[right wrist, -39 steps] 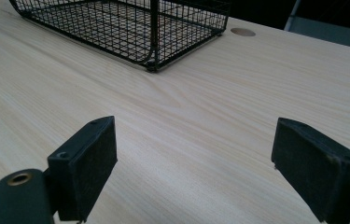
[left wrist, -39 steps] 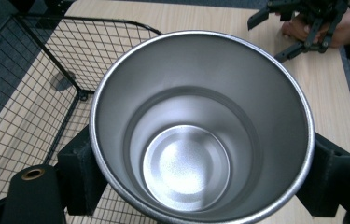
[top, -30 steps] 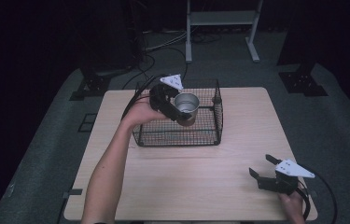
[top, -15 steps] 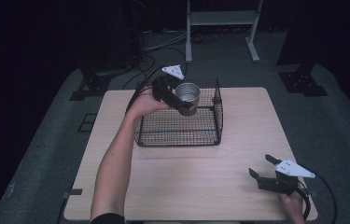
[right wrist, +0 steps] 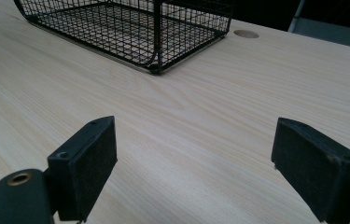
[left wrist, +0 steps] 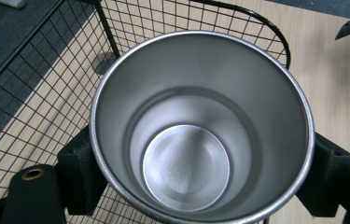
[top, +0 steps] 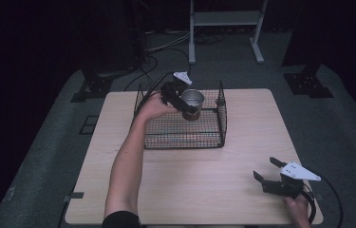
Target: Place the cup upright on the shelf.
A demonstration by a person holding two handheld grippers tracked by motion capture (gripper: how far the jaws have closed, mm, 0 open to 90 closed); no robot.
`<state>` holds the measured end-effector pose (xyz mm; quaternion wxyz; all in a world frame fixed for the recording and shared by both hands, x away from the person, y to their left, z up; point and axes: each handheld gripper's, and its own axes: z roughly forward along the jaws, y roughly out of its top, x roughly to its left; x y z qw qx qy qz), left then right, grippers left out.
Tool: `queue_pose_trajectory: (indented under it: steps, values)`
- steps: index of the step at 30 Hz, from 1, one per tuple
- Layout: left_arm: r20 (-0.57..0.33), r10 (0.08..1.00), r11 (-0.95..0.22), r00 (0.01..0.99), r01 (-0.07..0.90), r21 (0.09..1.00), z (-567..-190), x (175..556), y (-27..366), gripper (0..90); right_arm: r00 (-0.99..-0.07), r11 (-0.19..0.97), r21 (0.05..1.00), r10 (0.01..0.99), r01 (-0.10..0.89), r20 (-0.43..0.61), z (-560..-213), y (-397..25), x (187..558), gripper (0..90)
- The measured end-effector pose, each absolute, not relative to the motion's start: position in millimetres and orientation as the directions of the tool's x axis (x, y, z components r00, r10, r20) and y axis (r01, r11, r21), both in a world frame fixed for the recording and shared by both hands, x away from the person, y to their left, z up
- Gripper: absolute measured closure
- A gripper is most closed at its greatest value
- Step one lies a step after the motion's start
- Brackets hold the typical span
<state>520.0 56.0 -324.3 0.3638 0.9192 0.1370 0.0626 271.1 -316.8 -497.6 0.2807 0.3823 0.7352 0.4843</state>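
A shiny steel cup hangs mouth-up over the back half of a black wire basket standing on the wooden table. My left gripper is shut on the cup from both sides. In the left gripper view the empty cup sits between the two black pads, with the basket mesh beneath. My right gripper rests open near the table's front right corner, nothing between its fingers. In the right gripper view it faces the basket across bare wood.
A round hole is cut in the tabletop beyond the basket. On the dark floor behind the table are a white metal frame, loose cables and black stand feet.
The left gripper has lifted the cup a little above the basket and drifted slightly right. The right gripper has stayed still.
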Motion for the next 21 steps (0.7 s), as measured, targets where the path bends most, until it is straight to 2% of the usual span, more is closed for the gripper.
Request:
queue_pose_trajectory:
  steps: [21]
  values:
    - [-0.017, 0.339, -0.726, 0.941, 0.273, 0.631, -362, 538, 43, 17.9, -0.552, 0.228, 0.931, 0.833, 0.287, -0.034, -498, -318, 271, 13.5]
